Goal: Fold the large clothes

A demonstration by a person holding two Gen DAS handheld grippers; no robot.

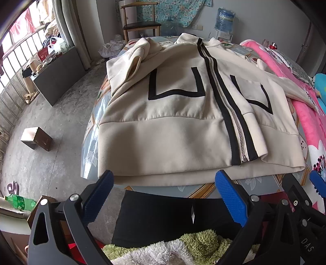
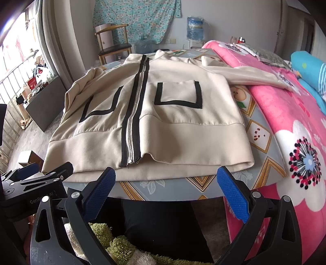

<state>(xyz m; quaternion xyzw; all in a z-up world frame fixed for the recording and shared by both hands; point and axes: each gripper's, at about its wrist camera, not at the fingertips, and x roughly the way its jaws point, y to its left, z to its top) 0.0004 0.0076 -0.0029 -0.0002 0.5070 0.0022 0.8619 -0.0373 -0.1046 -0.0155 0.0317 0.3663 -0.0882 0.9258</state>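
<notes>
A cream zip-up jacket (image 1: 175, 114) with black trim and two black-edged pockets lies flat, front up, on a patterned table (image 1: 91, 130). It also shows in the right wrist view (image 2: 167, 132). Its left sleeve (image 1: 130, 63) is folded onto the chest. Its right sleeve (image 2: 254, 75) stretches out onto a pink blanket. My left gripper (image 1: 165, 179) is open and empty just short of the hem. My right gripper (image 2: 166, 177) is open and empty at the hem's near edge, to the right of the left one (image 2: 36, 171).
A pink flowered blanket (image 2: 295, 142) lies right of the table. A wooden chair (image 1: 140, 22) and a water jug (image 1: 224, 18) stand behind. A dark cabinet (image 1: 59, 75), a small box (image 1: 36, 138) and a green bottle (image 1: 20, 201) are on the floor at left.
</notes>
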